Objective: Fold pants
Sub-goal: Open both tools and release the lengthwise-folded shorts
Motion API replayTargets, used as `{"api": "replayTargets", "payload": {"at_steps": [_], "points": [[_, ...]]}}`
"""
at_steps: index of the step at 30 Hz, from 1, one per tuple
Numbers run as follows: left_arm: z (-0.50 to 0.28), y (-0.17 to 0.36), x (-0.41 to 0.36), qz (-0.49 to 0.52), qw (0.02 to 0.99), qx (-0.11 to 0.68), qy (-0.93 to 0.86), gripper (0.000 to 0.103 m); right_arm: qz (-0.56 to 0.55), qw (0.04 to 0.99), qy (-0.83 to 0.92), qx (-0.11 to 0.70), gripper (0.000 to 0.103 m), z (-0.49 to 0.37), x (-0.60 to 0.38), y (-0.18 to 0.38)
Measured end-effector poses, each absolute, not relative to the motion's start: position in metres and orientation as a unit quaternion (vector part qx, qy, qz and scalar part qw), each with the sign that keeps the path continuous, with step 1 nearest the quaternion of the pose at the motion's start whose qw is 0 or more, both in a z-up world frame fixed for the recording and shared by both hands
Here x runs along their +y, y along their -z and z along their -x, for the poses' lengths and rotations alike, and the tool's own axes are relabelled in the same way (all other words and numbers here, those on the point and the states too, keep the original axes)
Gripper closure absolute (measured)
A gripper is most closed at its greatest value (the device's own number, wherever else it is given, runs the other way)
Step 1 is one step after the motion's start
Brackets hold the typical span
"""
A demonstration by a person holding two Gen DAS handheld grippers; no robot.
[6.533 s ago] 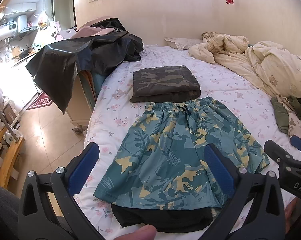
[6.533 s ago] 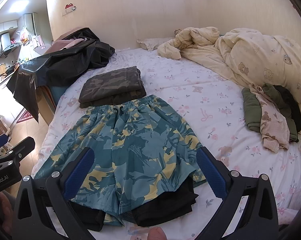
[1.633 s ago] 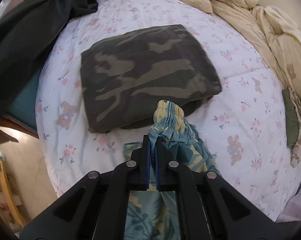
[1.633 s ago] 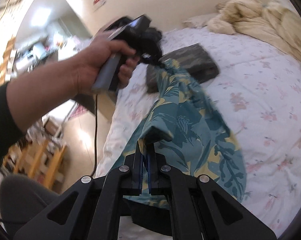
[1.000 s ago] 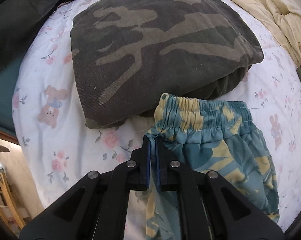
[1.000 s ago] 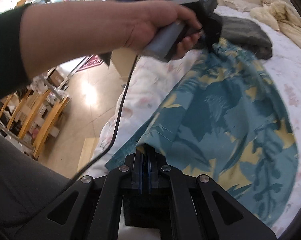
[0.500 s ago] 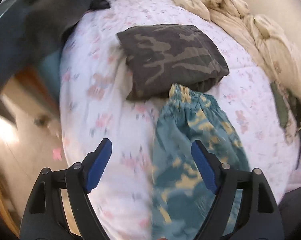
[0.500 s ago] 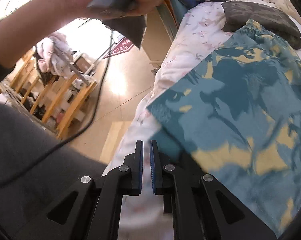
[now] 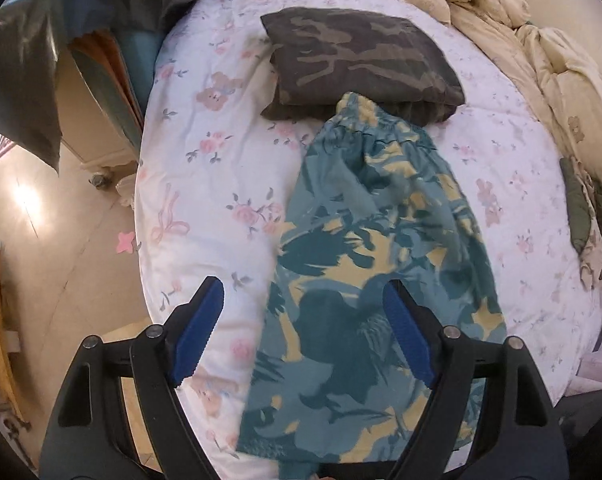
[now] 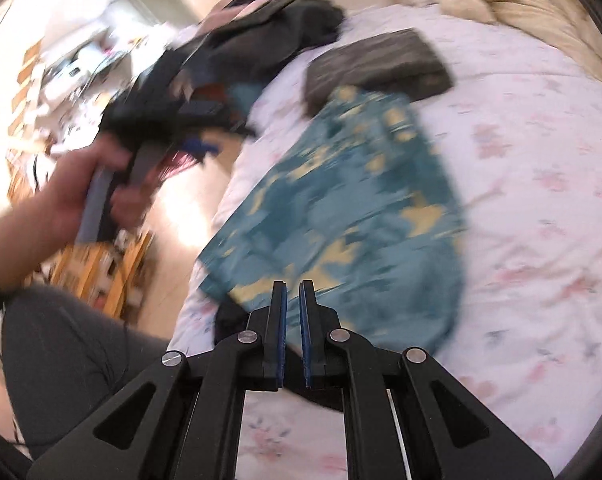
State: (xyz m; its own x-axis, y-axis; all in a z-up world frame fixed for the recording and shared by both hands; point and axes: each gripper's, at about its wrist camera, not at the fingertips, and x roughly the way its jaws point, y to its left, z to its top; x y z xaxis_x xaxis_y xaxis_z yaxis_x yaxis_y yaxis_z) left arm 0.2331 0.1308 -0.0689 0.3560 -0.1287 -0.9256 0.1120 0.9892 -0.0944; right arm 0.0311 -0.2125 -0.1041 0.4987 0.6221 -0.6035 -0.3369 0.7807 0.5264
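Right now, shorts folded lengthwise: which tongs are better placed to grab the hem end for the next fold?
Probably right. The right tongs sit nearly closed just over the hem end of the shorts. The left tongs are wide open, straddling the shorts' left edge farther up.

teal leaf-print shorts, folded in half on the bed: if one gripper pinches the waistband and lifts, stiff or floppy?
Probably floppy: the shorts lie thin and flat on the bed sheet, with small ripples. Likely light. The gathered elastic waistband, lying against the folded camo pants, looks thicker and should give a firmer pinch. The fold would likely fall open.
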Motion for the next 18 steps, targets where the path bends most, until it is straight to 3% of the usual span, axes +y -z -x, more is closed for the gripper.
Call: {"api": "replayTargets", "payload": {"at_steps": [14, 17, 18], "points": [[-0.157, 0.039, 0.110, 0.011, 0.859, 0.512, 0.001, 0.024, -0.228, 0.857, -0.228, 0.401, 0.092, -0.067, -0.294, 0.093], [-0.143, 0.038, 0.106, 0.018, 0.864, 0.503, -0.003, 0.024, -0.238, 0.856, -0.208, 0.409, 0.061, -0.067, -0.303, 0.102], [-0.139, 0.038, 0.105, 0.018, 0.865, 0.501, -0.005, 0.024, -0.248, 0.855, -0.201, 0.409, 0.045, -0.068, -0.307, 0.106]]}}
